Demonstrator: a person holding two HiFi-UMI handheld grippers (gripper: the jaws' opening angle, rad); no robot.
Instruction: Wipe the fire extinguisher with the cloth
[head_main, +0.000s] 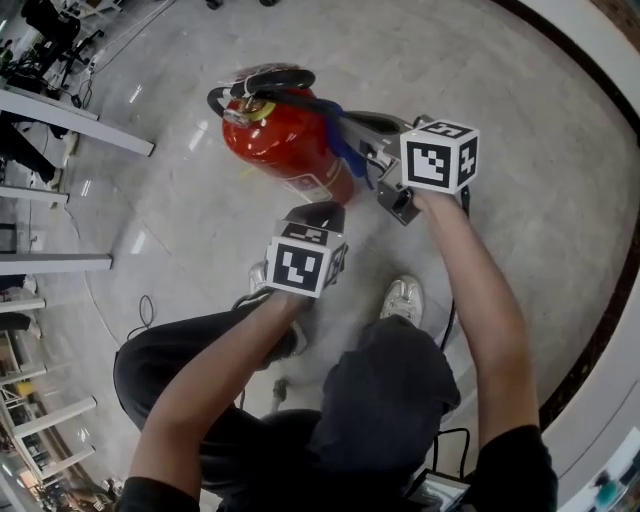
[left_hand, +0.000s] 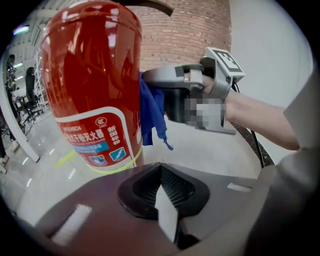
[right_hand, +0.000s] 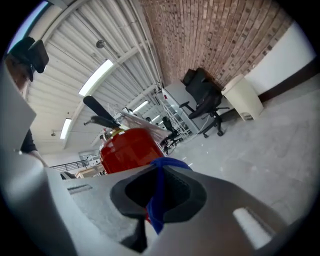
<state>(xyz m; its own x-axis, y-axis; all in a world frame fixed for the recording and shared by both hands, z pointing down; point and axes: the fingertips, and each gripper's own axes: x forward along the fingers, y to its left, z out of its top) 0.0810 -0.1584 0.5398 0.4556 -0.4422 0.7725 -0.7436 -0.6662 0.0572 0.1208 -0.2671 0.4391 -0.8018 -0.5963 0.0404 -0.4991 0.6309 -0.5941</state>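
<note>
Grey polished concrete floor (head_main: 500, 120) all round, with a person standing over the job. Nearest, the left gripper (left_hand: 162, 187) has its jaws fully together with nothing in them. Its tip is just beside the lower label of the red steel fire extinguisher (head_main: 275, 140), which stands upright on the floor. A bit further out, the right gripper (right_hand: 159, 175) is clamped tight on a blue cloth (left_hand: 151, 112), holding it against the cylinder's right flank. Tip imo: press the cloth flat to the curve, use long up-and-down strokes, and work round to the far side too.
</note>
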